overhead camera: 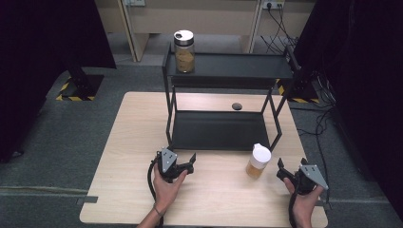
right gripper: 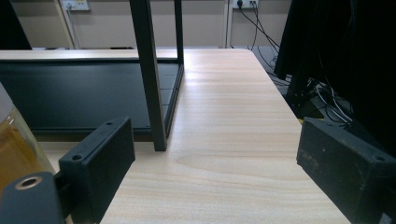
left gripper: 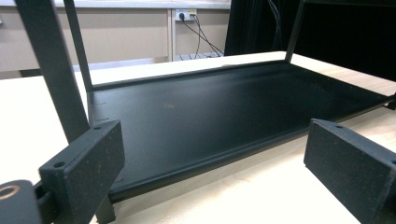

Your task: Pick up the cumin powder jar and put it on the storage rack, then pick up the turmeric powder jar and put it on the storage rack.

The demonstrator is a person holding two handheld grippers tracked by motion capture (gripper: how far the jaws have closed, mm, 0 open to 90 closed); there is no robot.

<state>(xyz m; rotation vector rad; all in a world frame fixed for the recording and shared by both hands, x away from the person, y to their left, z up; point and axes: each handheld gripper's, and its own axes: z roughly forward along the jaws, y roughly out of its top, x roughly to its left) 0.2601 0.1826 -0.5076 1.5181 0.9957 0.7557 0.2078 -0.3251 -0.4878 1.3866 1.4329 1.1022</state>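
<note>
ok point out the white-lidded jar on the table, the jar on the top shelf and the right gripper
white-lidded jar [overhead camera: 258, 162], high view, amber body
top-shelf jar [overhead camera: 184, 58], high view, brown contents
right gripper [overhead camera: 290, 169], high view, between its fingertips

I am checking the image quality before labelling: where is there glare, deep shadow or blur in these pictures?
High view: both sides are nearly black, and a bright patch lies on the table behind the rack. Left gripper view: soft sheen on the rack's lower shelf; the near tool is slightly soft. Right gripper view: the jar at the left edge is blurred.
</note>
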